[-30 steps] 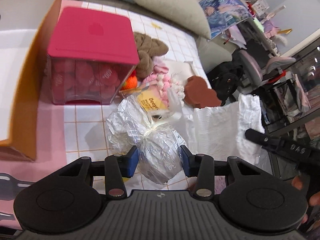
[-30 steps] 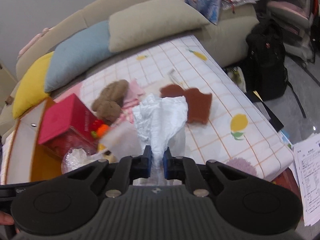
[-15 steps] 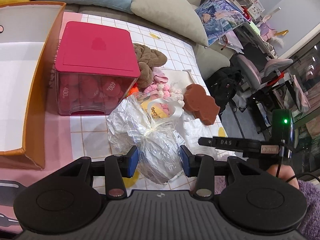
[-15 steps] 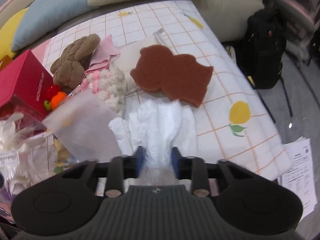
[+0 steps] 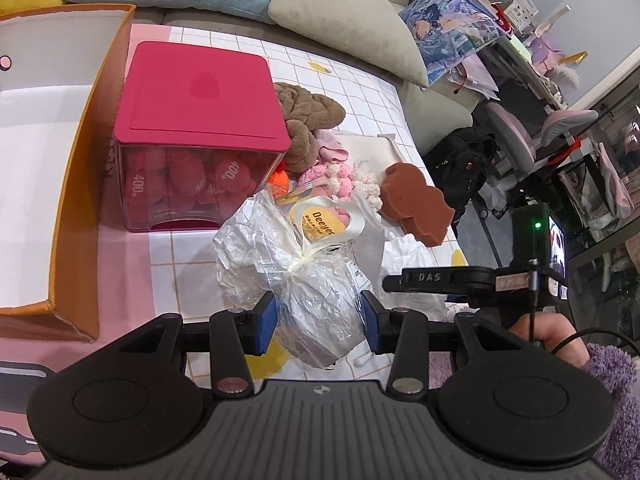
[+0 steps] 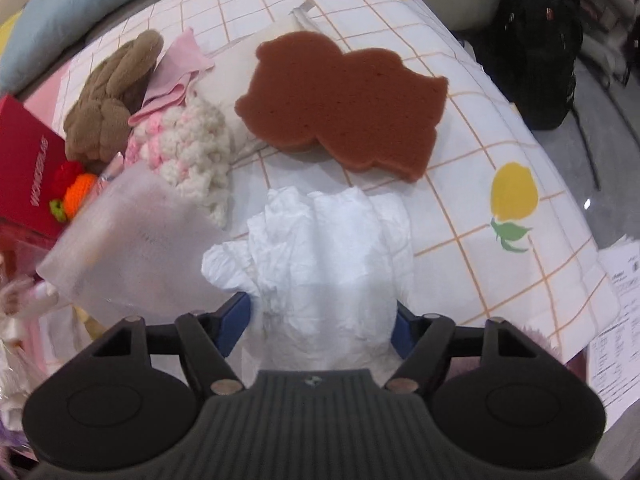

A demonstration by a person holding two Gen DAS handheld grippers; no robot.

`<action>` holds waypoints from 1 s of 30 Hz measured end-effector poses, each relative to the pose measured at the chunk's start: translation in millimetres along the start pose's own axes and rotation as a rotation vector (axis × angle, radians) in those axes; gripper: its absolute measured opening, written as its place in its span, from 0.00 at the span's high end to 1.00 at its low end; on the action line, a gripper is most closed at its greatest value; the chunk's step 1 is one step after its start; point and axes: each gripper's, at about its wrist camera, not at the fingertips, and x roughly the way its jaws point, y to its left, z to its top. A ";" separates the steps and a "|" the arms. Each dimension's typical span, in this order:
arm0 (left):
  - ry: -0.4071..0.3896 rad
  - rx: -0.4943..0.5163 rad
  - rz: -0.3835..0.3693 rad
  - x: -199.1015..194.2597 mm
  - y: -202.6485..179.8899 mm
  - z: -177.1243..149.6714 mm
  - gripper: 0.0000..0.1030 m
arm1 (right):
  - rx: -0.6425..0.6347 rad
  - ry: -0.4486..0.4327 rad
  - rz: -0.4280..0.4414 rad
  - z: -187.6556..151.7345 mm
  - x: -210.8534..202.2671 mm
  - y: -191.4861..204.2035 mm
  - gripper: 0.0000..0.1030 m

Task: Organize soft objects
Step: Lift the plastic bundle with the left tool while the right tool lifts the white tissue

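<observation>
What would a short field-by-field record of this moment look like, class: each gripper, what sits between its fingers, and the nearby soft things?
left gripper: fingers against the sides of the tied plastic bag
right gripper: fingers spread wide, either side of the white crumpled cloth
cloth position: lying on the checked sheet
brown sponge: flat, just beyond the cloth
brown plush: beside the pink-and-cream crochet piece
pink-lidded box: lid on, next to the orange open box

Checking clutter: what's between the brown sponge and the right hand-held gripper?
Only the crumpled white tissue, lying on the checked cloth between sponge and right hand-held gripper; right wrist view.
</observation>
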 end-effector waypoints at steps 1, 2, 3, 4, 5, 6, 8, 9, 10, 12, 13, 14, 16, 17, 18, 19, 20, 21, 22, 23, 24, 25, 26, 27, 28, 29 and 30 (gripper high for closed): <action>-0.001 0.003 -0.001 -0.3 -1.0 0.3 0.52 | -0.007 -0.011 0.006 -1.3 -2.2 1.1 0.58; -0.003 0.008 -0.002 -1.0 -1.6 0.4 0.52 | -0.005 -0.020 0.021 -2.7 -4.4 0.7 0.66; -0.006 0.012 -0.001 -1.9 -1.7 0.3 0.52 | 0.004 -0.024 0.023 -4.2 -6.2 -1.1 0.74; -0.008 0.013 -0.001 -2.9 -1.5 0.0 0.52 | 0.020 -0.029 0.029 -5.3 -7.5 -4.2 0.81; -0.010 0.012 -0.001 -4.3 -1.1 -0.1 0.52 | 0.039 -0.035 0.039 -6.0 -10.1 -8.0 0.83; -0.013 0.009 -0.001 -5.8 -0.5 -0.3 0.52 | 0.058 -0.046 0.049 -6.6 -13.5 -11.7 0.83; -0.023 0.003 -0.001 -9.7 1.4 -0.1 0.52 | 0.085 -0.070 0.081 -8.5 -24.5 -17.3 0.83; -0.028 0.000 -0.002 -11.6 2.4 -0.1 0.52 | 0.093 -0.083 0.096 -10.2 -31.3 -19.7 0.83; -0.033 -0.003 -0.003 -13.4 3.1 0.1 0.52 | 0.099 -0.098 0.107 -9.8 -37.8 -22.1 0.83; -0.043 -0.005 -0.009 -17.3 3.9 0.3 0.52 | 0.115 -0.131 0.120 -11.7 -53.0 -26.8 0.83; -0.049 -0.003 -0.014 -19.5 3.5 0.6 0.52 | 0.122 -0.146 0.126 -13.2 -61.5 -29.2 0.83; -0.057 0.001 -0.019 -22.3 2.6 0.9 0.52 | 0.130 -0.159 0.137 -14.4 -69.4 -31.2 0.83; -0.071 0.008 -0.030 -27.6 1.0 1.8 0.52 | 0.155 -0.181 0.171 -15.7 -82.8 -35.1 0.83; -0.078 0.009 -0.036 -29.9 -0.2 1.8 0.52 | 0.163 -0.191 0.191 -16.3 -89.0 -36.3 0.82; -0.083 0.008 -0.042 -32.2 -0.7 2.9 0.52 | 0.174 -0.196 0.213 -17.0 -94.7 -37.5 0.82; -0.089 0.008 -0.050 -34.7 -1.1 3.3 0.52 | 0.188 -0.198 0.231 -17.2 -99.9 -37.5 0.82; -0.094 0.010 -0.059 -36.3 -1.7 3.7 0.52 | 0.203 -0.198 0.259 -17.7 -104.7 -37.5 0.82; -0.099 0.014 -0.070 -38.3 -1.9 3.9 0.52 | 0.215 -0.189 0.297 -17.5 -107.0 -36.1 0.82; -0.102 0.019 -0.080 -39.3 -2.9 4.3 0.52 | 0.222 -0.173 0.337 -19.2 -109.5 -33.8 0.82; -0.104 0.023 -0.089 -39.2 -4.1 4.9 0.52 | 0.223 -0.155 0.369 -21.1 -111.2 -30.4 0.82; -0.104 0.025 -0.091 -38.0 -4.9 5.7 0.52 | 0.216 -0.137 0.386 -22.8 -110.9 -24.1 0.82; -0.100 0.029 -0.087 -35.6 -5.7 6.7 0.52 | 0.205 -0.122 0.389 -25.3 -110.0 -16.8 0.82; -0.094 0.036 -0.084 -32.5 -7.2 8.6 0.52 | 0.192 -0.110 0.384 -28.4 -108.3 -9.2 0.82; -0.089 0.045 -0.084 -29.0 -8.1 10.2 0.52 | 0.179 -0.103 0.377 -32.4 -106.4 -2.8 0.82; -0.082 0.059 -0.077 -23.6 -10.3 12.9 0.52 | 0.168 -0.096 0.370 -35.5 -102.7 3.0 0.82; -0.076 0.075 -0.071 -19.8 -12.5 15.2 0.52 | 0.163 -0.084 0.366 -38.6 -98.1 7.1 0.82; -0.068 0.092 -0.065 -13.5 -15.6 18.4 0.52 | 0.167 -0.070 0.367 -41.4 -93.4 9.2 0.82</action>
